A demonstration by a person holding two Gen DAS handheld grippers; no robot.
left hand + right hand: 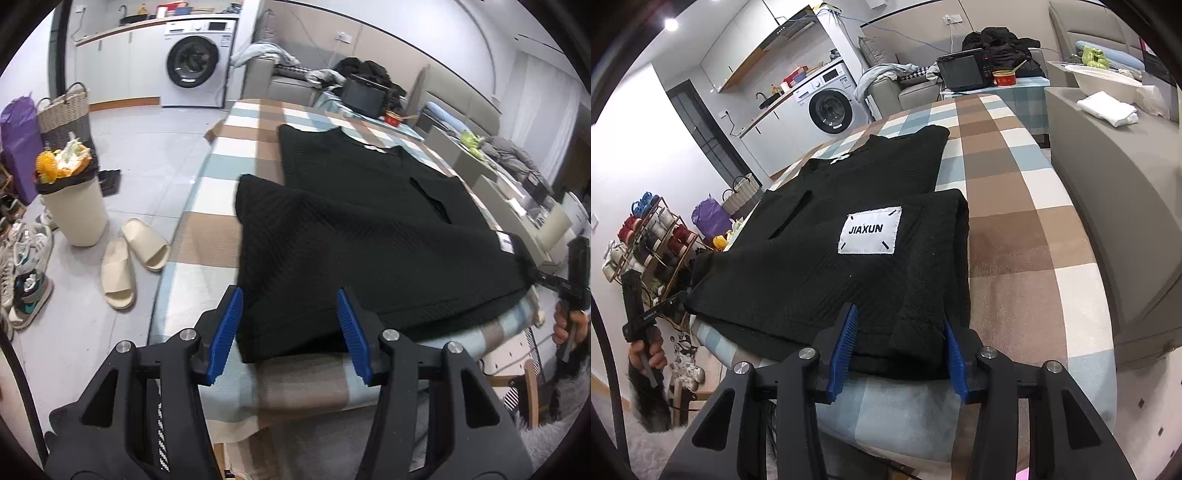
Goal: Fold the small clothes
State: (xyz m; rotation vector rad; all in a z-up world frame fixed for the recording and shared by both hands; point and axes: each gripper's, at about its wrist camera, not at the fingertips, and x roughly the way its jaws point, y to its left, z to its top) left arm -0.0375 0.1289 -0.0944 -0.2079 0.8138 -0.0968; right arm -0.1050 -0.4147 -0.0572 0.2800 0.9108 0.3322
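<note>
Left wrist view had the left gripper [290, 332] hovering at the near hem of the black top [369, 236], jaws spread, blue pads either side of the hem's left corner with nothing pinched. The top lay flat on the checked cloth [207, 236] covering the worktop, neckline at the far end, one sleeve folded in across the body. Over at the right edge of that view, a hand [570, 325] gripped the handle of the other tool.

Right wrist view showed the right gripper [899, 345] at the hem's other corner, jaws spread there too, the fabric edge sitting between the pads; whether the pads touched it could not be told. A white patch [870, 232] reading JIAXUN sat on the folded-over sleeve, just beyond those jaws. The left hand [646, 354] showed at the far left, holding its tool off the worktop's edge.

Beyond the worktop stood a washing machine [195, 62], and on the floor to the left a full bin [75, 206] and a pair of cream slippers [133, 266].
</note>
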